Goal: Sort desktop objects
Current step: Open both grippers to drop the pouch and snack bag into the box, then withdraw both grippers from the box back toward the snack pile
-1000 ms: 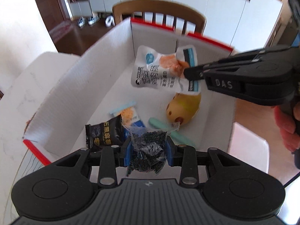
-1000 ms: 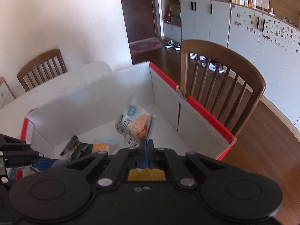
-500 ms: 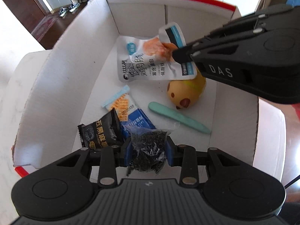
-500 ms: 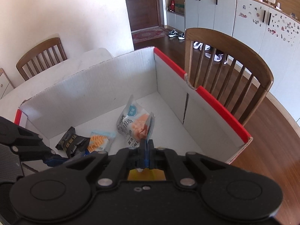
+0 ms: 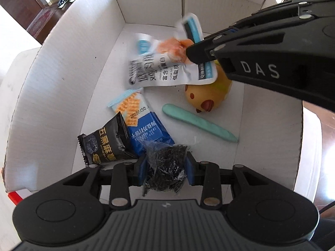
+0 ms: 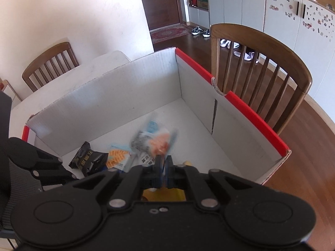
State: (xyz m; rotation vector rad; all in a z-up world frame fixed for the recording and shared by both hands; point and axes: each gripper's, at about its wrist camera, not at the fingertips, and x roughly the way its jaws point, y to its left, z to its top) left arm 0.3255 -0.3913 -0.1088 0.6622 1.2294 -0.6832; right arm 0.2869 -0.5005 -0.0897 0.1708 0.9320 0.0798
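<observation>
Right gripper (image 5: 189,53): parting its jaws over the far right corner of the cardboard box (image 5: 69,73), with a corner of the white snack pouch (image 5: 159,71) still lying between the tips and the rest of the pouch blurring, apparently slipping free.

Left gripper (image 5: 166,167): clenching on a clear bag of dark dried leaves (image 5: 163,159), pointing steeply down and hanging above the near edge of the box floor.

Possible failures, judging from this layout:
- dropping the pouch onto the yellow chick toy (image 5: 207,98) directly beneath it, leaving it propped or sliding rather than lying flat;
- snagging the pouch film on an opening pad and dragging it back out when lifting;
- squeezing the thin clear bag too hard and splitting it, scattering leaves over the floor;
- knocking the two grippers together, both working inside one box.

Box contents:
- black sachet (image 5: 106,142), lying near the left wall towards the near edge;
- blue-and-white cracker packet (image 5: 144,125), touching the sachet and partly tucking under it;
- pale green stick (image 5: 196,123), lying slantwise towards the right wall, just beside the chick toy.
</observation>
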